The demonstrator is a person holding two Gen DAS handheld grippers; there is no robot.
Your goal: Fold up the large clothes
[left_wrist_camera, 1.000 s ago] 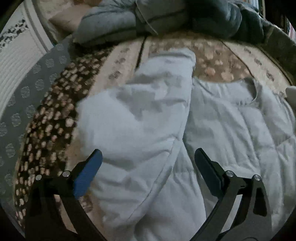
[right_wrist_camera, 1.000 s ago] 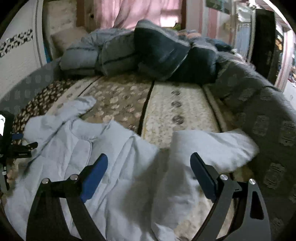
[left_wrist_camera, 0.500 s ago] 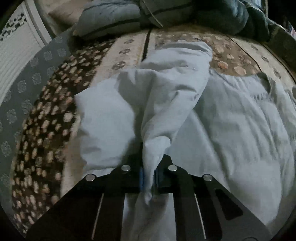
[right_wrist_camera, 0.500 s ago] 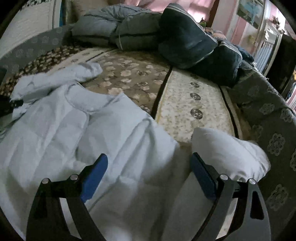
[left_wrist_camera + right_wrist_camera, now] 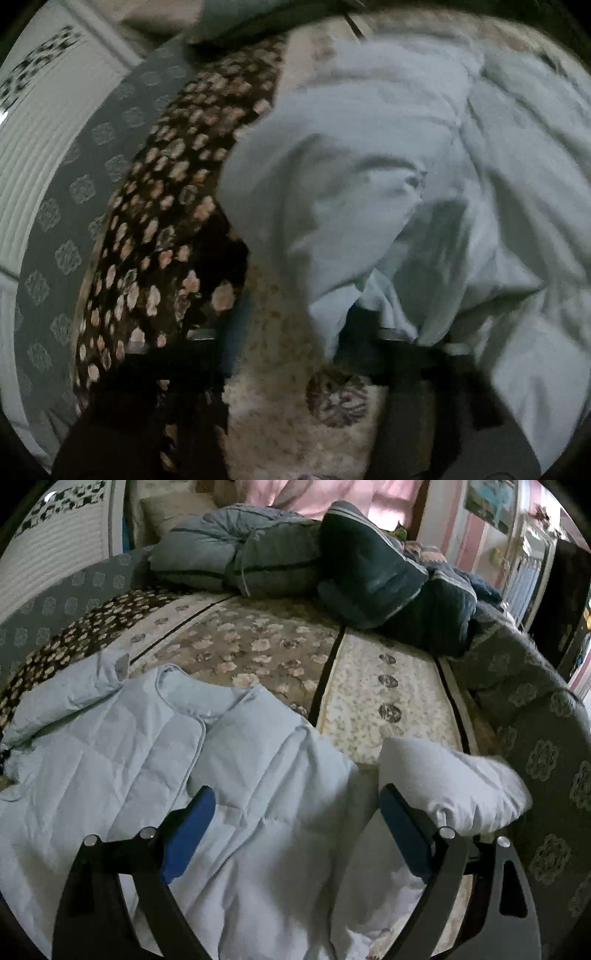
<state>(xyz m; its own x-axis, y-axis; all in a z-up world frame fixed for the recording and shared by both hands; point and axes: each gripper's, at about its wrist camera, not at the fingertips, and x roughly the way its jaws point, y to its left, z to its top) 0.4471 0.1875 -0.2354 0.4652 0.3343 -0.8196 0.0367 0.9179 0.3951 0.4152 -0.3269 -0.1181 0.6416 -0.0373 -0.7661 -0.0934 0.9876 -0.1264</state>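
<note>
Lying spread on the bed (image 5: 369, 686): pale blue padded jacket (image 5: 258, 812).
Right gripper (image 5: 295, 812) jaws apart above jacket. Left gripper (image 5: 295, 332) blurred; jaws appear apart, fabric draped over one side.

The left wrist view is smeared with motion blur and dim. The left gripper (image 5: 295, 343) shows only as dark shapes low in the frame, its fingers apparently parted, though a fold of the pale blue jacket (image 5: 369, 206) drapes over the right one and hides its tip. Ahead of it, the jacket's seams are too soft to read. In the right wrist view, the jacket runs off the lower edge beneath the right gripper (image 5: 295, 834), and its sleeve (image 5: 454, 782) covers the bed (image 5: 388, 686) beyond.
</note>
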